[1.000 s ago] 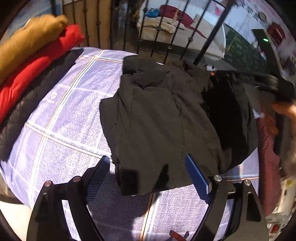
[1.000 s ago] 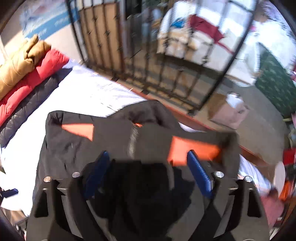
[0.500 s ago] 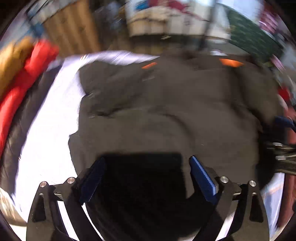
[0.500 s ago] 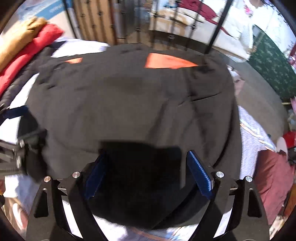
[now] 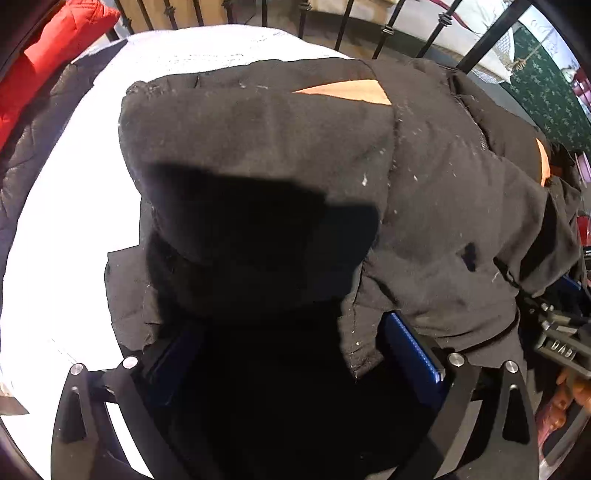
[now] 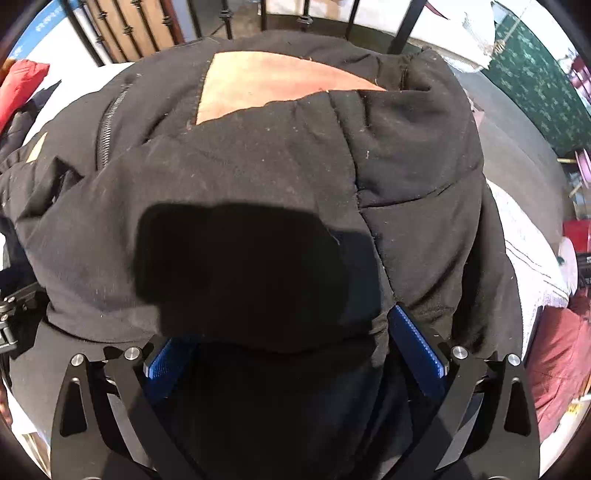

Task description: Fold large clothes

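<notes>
One black jacket (image 5: 280, 155) fills both wrist views, lying bunched on the bed (image 5: 74, 206) right under the claws, with orange patches (image 6: 266, 85) showing along its far edge and a zip (image 6: 105, 129) running down its left part in the right view. It looks folded over itself at least once: a thick doubled layer sits ahead of each claw, and a thinner flap pokes out at the near left of the left claw (image 5: 295, 354). The bundle is still lumpy and its edges do not line up, so I judge the fold about half done; squaring it, pressing it flat and perhaps one more fold remain.

Both claws point down onto the cloth. The left claw's jaws have just been opening and now stand wide; dark fabric lies between them, but the blue pads (image 5: 413, 347) do not press it. The right claw (image 6: 295, 354) has likewise just been opening and is spread fully, cloth between its fingers, nothing gripped. The release looks complete.

Beyond the jacket, to the far left of the left claw, lie a red coat (image 5: 44, 62) and a dark quilted one (image 5: 26, 162). Iron railings (image 6: 258, 14) stand past the bed's far edge.
</notes>
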`<state>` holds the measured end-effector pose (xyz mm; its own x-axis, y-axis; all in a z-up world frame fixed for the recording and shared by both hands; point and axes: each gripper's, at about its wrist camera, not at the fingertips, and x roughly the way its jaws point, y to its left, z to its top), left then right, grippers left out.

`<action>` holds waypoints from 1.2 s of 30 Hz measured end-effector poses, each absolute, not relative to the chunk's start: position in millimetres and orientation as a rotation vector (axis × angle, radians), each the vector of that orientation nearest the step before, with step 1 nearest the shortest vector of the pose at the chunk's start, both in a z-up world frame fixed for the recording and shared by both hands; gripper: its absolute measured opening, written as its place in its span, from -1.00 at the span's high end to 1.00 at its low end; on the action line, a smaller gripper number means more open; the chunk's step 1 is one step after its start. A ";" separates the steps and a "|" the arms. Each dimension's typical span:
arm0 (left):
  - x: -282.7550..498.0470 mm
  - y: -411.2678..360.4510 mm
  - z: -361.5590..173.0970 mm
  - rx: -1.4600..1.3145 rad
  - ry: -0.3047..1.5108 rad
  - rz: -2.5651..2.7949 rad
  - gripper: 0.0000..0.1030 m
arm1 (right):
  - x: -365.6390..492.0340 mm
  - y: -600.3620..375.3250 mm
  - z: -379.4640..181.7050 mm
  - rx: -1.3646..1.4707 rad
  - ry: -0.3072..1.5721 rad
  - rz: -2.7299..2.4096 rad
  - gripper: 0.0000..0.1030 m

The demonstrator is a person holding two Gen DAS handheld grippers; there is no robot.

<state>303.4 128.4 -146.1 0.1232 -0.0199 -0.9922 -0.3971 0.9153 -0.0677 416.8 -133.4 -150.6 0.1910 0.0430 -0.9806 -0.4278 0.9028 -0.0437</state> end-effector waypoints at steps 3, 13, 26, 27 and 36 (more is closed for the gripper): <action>302.6 127.0 -146.8 -0.342 1.416 0.276 -0.88 | 412.0 -128.4 -152.4 -0.383 1.294 0.347 -0.92; 238.0 141.1 -91.2 -0.444 1.187 0.245 -0.88 | 388.9 -169.9 -105.0 -0.234 1.257 0.405 -0.89; 157.7 206.6 -91.9 -0.796 1.155 0.325 -0.87 | 391.2 -296.0 -87.0 0.041 1.222 0.332 -0.89; 165.0 204.6 -95.1 -0.796 1.160 0.309 -0.87 | 399.2 -303.6 -89.8 0.087 1.238 0.330 -0.89; 194.6 211.5 -138.1 -0.818 1.252 0.243 -0.88 | 462.0 -320.7 -150.9 0.255 1.460 0.413 -0.89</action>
